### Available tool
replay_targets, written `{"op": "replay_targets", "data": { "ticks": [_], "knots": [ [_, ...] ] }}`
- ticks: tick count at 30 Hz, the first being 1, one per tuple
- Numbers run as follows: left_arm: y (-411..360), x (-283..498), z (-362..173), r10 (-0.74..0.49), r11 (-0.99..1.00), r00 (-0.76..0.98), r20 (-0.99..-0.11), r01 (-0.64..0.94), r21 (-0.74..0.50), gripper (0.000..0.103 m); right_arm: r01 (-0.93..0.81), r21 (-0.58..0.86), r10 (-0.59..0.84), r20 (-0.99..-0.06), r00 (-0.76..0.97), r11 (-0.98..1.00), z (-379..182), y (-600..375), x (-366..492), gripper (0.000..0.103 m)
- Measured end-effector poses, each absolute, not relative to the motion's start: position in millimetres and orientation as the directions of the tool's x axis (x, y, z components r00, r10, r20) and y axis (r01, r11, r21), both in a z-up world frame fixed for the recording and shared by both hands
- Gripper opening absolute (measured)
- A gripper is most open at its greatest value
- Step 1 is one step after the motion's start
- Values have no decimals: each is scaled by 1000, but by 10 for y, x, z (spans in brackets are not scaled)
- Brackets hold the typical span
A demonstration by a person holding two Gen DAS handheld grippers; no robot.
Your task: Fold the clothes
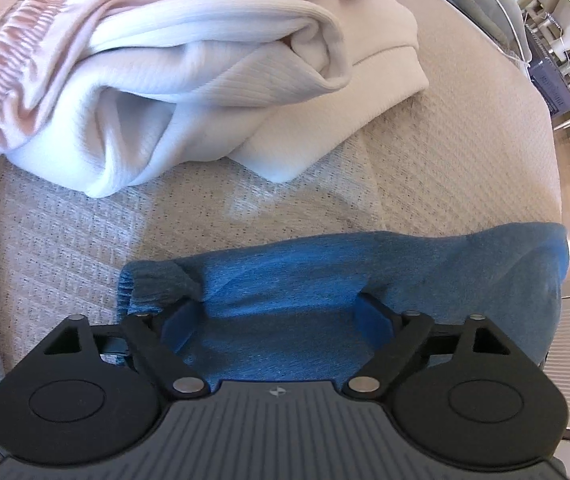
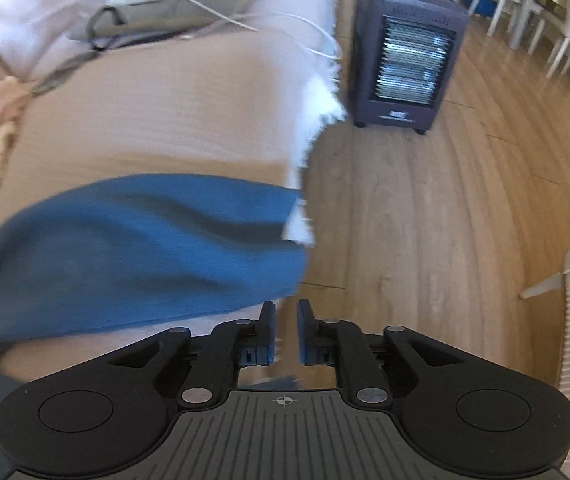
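Counted garments on the bed (image 1: 445, 152) — one blue (image 1: 325, 280), one white ribbed (image 1: 189, 92), one pink (image 1: 13, 76), one cream folded (image 1: 385, 52). Floor — one heater (image 2: 405, 60).

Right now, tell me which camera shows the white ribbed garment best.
The left wrist view: the white ribbed garment lies crumpled and sharp on the bed cover, beyond the blue garment. The right wrist view shows none of it that I can make out.
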State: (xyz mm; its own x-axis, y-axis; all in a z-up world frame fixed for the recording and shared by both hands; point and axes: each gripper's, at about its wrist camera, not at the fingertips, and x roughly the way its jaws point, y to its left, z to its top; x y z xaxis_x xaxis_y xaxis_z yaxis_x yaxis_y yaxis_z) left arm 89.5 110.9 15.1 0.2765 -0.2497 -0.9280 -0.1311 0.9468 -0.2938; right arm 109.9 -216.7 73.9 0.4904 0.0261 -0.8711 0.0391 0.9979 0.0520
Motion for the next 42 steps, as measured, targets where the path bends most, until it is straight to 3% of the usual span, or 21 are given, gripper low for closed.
{"op": "replay_targets", "data": {
  "ticks": [7, 11, 42],
  "knots": [
    [1068, 838, 183, -250, 950, 276, -928, -114, -290, 92, -71, 116, 136, -859, 494, 991, 813, -1765, 891, 24],
    [1026, 828, 175, -261, 951, 268, -927, -96, -295, 103, -79, 125, 148, -855, 498, 989, 832, -1670, 786, 24],
    [1013, 596, 349, -248, 960, 242, -938, -72, -272, 103, -27, 180, 170, -852, 496, 983, 779, -1688, 630, 33]
  ]
}}
